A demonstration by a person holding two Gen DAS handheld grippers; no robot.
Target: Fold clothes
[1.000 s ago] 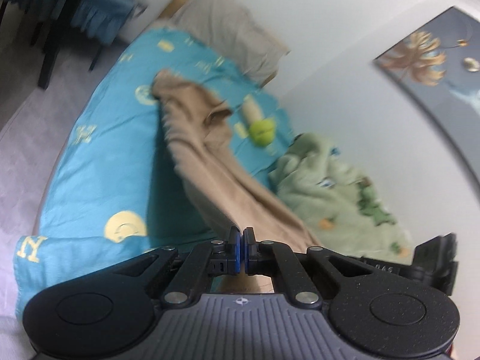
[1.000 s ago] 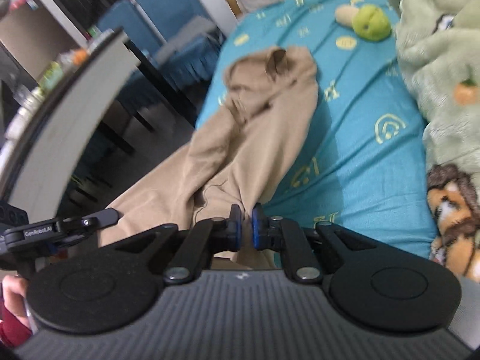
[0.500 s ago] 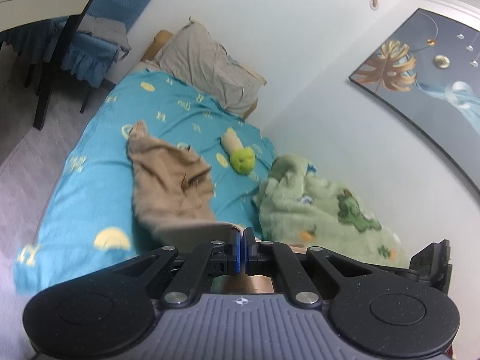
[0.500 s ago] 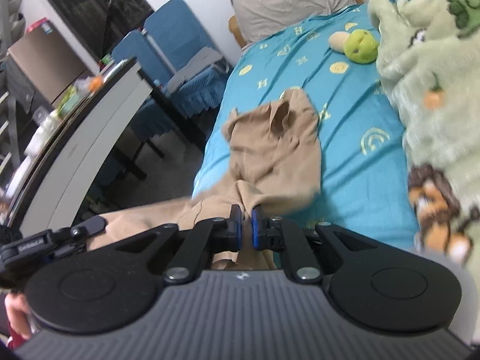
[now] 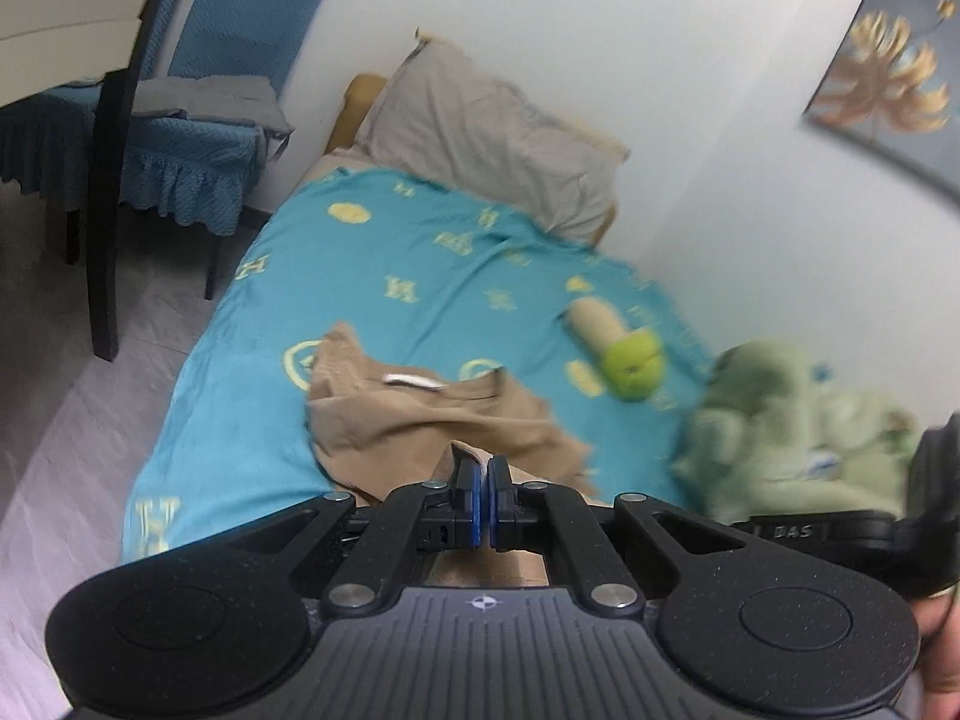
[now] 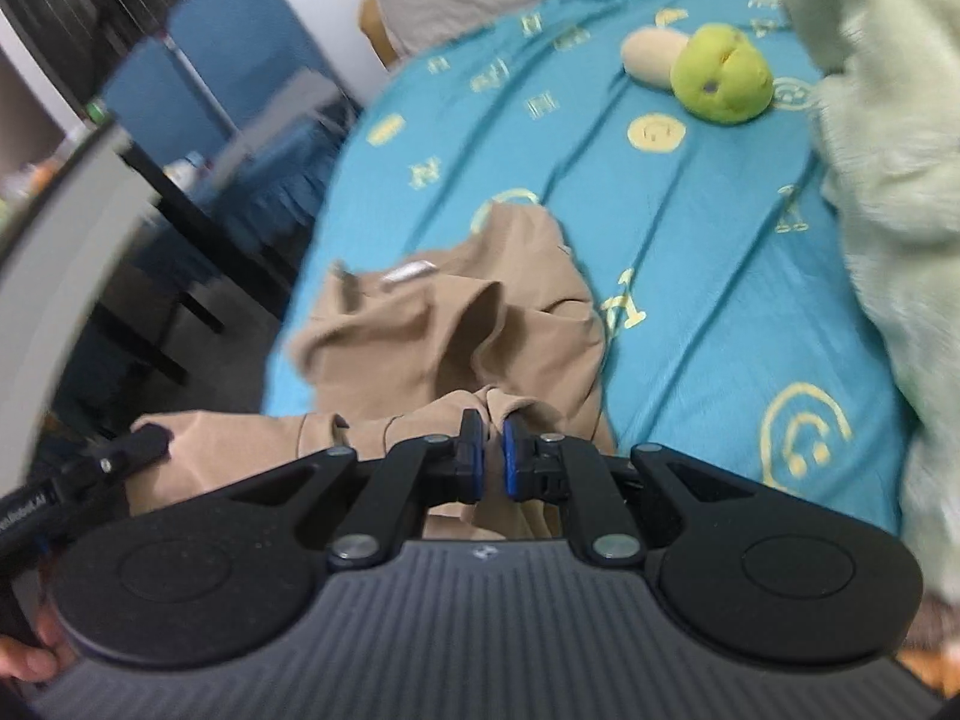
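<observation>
The left gripper (image 5: 483, 495) is clamped on a thin edge of the tan garment (image 5: 420, 420), and the right gripper (image 6: 491, 461) pinches a bunched edge of the same cloth (image 6: 456, 324). The garment lies crumpled near the left edge of the bed (image 5: 372, 276), partly hanging toward the grippers. It looks light, soft and limp, so it will sag and crease; I judge its hems or corners are the best places to hold.
</observation>
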